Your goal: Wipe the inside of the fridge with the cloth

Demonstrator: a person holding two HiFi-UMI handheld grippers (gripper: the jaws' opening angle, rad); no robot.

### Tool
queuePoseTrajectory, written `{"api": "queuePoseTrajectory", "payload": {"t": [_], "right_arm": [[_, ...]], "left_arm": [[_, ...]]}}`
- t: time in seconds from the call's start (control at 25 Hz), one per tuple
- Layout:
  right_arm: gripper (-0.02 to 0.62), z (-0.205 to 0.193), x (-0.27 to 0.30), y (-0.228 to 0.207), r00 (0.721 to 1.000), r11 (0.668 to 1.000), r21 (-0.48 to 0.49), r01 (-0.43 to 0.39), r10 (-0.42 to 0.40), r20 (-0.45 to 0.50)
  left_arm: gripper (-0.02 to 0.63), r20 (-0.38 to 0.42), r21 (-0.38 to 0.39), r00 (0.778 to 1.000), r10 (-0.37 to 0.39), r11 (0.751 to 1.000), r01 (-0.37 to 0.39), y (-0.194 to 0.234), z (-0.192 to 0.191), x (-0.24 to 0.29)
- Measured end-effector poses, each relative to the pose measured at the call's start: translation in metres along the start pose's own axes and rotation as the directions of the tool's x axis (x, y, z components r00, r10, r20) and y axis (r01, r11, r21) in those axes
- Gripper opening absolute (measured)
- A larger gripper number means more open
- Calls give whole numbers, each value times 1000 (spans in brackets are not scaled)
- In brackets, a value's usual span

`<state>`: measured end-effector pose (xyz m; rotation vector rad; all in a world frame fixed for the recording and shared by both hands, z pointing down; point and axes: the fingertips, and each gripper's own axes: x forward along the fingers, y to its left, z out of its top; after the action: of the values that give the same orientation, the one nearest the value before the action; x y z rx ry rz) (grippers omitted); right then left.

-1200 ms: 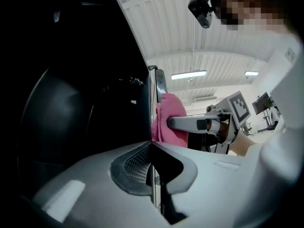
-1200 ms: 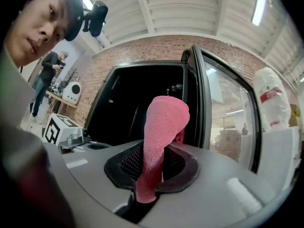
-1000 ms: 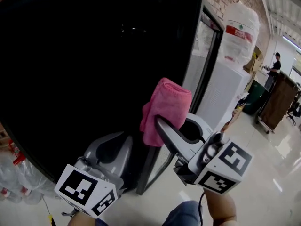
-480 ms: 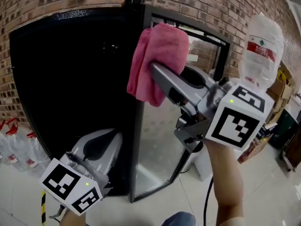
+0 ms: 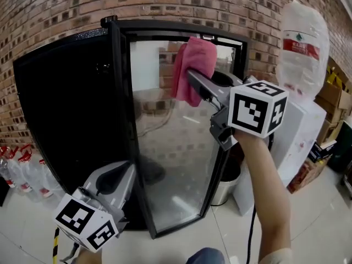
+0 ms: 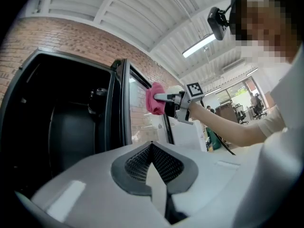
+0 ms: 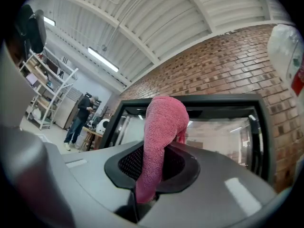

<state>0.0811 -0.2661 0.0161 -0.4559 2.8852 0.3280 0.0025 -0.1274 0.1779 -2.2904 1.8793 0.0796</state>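
The black fridge (image 5: 60, 109) stands against a brick wall, its glass door (image 5: 176, 147) swung open toward me. My right gripper (image 5: 192, 77) is raised high and shut on a pink cloth (image 5: 195, 65), which hangs against the top of the door glass. In the right gripper view the cloth (image 7: 164, 118) is clamped between the jaws, with the door frame (image 7: 213, 103) behind. My left gripper (image 5: 122, 174) hangs low by the door's bottom edge, shut and holding nothing. The left gripper view looks over its shut jaws (image 6: 152, 148) at the dark fridge interior (image 6: 61, 127) and the cloth (image 6: 154, 99).
A white water dispenser (image 5: 297, 131) with a large bottle (image 5: 303, 43) stands right of the fridge. A bin (image 5: 225, 180) sits behind the door. Spray bottles (image 5: 22, 172) line the floor at left and cardboard boxes (image 5: 333, 98) at right. A person (image 7: 80, 120) stands far off.
My right gripper has risen with the cloth from mid-height to the top of the door glass. The door now faces me. The left gripper has stayed low.
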Motion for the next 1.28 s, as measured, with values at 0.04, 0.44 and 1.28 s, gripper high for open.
{"api": "queuePoseTrajectory", "payload": {"t": [0.04,0.44,1.28], "right_arm": [[57,-2,-7,-15,1000,1000,3,20,-20,-7],[57,-32,-76,-146,974,978,-2,209,-208,-86],[58,-90,-2,132,914,905,134,-404,407,7]], "left_arm": [[-14,3,-1,1000,10,1000,-10,-3,1,2],[-14,-19,8,996,92,996,-91,-26,-13,31],[-14,-37,-33,976,215,976,-217,-26,-53,26]]}}
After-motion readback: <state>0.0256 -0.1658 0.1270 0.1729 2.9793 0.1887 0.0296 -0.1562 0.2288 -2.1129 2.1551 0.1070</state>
